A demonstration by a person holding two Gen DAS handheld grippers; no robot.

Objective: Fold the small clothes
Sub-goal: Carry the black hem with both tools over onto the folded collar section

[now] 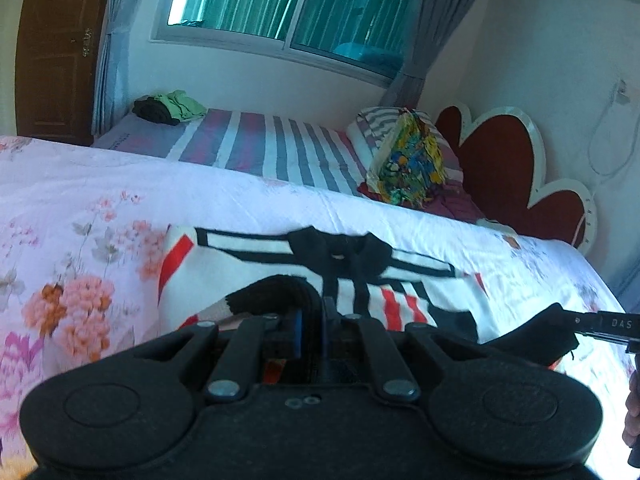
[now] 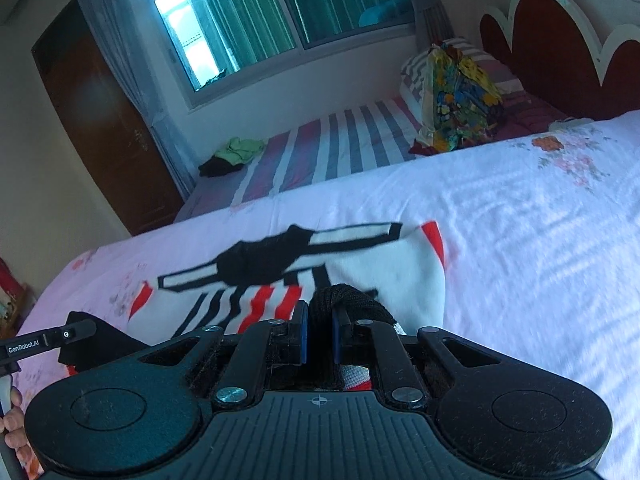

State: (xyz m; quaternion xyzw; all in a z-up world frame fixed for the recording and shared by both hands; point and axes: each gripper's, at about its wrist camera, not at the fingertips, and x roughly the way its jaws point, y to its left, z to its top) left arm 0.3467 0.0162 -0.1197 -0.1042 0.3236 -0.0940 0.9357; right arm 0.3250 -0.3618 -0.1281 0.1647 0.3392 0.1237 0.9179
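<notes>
A small white knit sweater with black and red stripes and a black collar lies on the floral bedsheet; it also shows in the right wrist view. My left gripper is shut on the sweater's black hem at the near edge. My right gripper is shut on another bunch of the black hem. The right gripper's tip shows in the left wrist view holding black cloth, and the left gripper's tip shows in the right wrist view.
A second bed with a striped sheet stands behind, with green and dark clothes at its far end and a colourful cloth pile near the red headboard. A wooden door is at left.
</notes>
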